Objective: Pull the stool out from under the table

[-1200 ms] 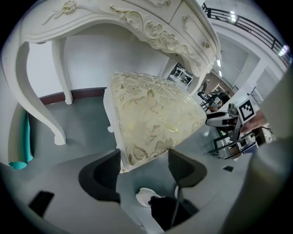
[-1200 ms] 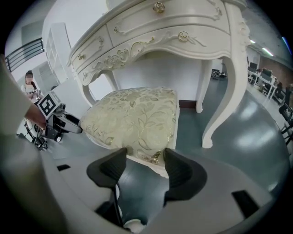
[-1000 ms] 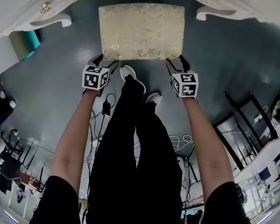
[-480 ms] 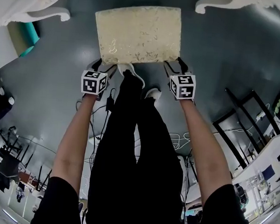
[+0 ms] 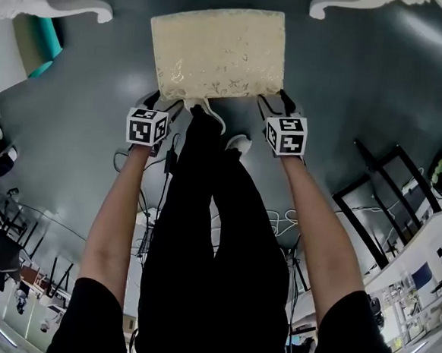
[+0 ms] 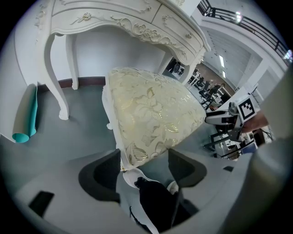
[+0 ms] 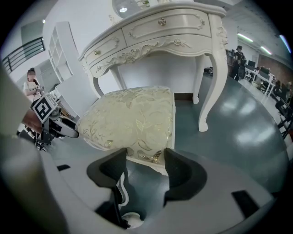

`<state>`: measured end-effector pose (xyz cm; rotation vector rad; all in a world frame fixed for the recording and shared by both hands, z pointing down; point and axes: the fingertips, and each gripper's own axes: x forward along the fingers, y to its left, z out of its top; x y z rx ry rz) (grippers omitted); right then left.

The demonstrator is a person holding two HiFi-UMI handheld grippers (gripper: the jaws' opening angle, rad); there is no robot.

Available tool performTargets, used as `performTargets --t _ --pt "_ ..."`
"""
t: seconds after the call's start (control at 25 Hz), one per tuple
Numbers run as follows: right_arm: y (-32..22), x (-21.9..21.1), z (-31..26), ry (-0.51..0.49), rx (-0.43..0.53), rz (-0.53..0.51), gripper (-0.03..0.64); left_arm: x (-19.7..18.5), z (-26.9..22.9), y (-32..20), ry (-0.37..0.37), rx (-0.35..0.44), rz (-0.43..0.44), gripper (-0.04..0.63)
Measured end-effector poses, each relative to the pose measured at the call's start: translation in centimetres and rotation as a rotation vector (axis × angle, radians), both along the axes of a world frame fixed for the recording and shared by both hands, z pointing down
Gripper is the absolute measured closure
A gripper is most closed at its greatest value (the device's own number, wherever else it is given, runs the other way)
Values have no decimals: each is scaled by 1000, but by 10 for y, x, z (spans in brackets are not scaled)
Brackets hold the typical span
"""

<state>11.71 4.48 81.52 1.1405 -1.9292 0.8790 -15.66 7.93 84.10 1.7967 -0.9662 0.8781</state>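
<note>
Both bare forearms reach straight forward and down, roughly parallel, the left forearm (image 5: 115, 217) at one side of the black-trousered legs (image 5: 208, 247) and the right forearm (image 5: 316, 225) at the other. Each hand holds its tool level with the other's, marker cubes facing up. The left gripper (image 5: 164, 101) has its jaws set wide and closed on the near left corner of the stool (image 5: 219, 54). The right gripper (image 5: 277, 102) grips the near right corner likewise, pads pressed to the padded edge. The wrists are straight, and both grippers tip steeply downward.
</note>
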Motion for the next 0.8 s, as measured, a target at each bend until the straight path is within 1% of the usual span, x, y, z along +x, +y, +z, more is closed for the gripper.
performTargets --t 0.16,0.36,0.64,0.8 --pt "12 2 0 -5 -16 -16 353 2 1 15 -10 -30 -3 270" --pt "30 4 -1 -19 -37 -29 351 6 0 34 -16 -33 5 268" --pt "59 9 1 -11 -68 -132 345 10 2 53 -22 -34 29 265" --pt "60 10 -1 -18 -72 -110 337 14 0 61 -23 -53 38 265"
